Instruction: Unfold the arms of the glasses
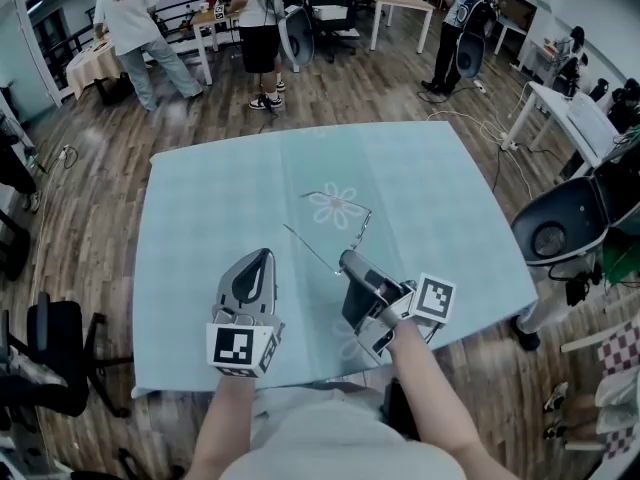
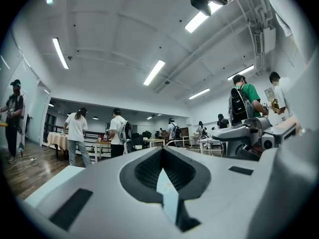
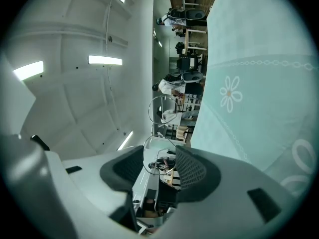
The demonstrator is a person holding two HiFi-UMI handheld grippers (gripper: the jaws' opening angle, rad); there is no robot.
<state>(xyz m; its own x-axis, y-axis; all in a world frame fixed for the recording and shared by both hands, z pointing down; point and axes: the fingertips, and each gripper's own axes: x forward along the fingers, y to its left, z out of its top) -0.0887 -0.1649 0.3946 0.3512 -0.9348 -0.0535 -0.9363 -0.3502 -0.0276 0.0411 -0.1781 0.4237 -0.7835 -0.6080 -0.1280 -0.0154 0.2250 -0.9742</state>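
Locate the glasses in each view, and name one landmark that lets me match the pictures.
Head view: centre of the picture, the glasses just beyond the tip of the right gripper.
Left gripper view: not clearly made out.
Right gripper view: low centre, one lens held between the jaws, the other lens above it.
Shared landmark: the right gripper, which also shows at the right edge of the left gripper view.

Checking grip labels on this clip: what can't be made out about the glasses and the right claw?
Right gripper view: whether the right claw presses the glasses. A thin rim shows between its pads, and the contact is too fine to see.
Head view: where the long arm ends. The claw's body covers it.
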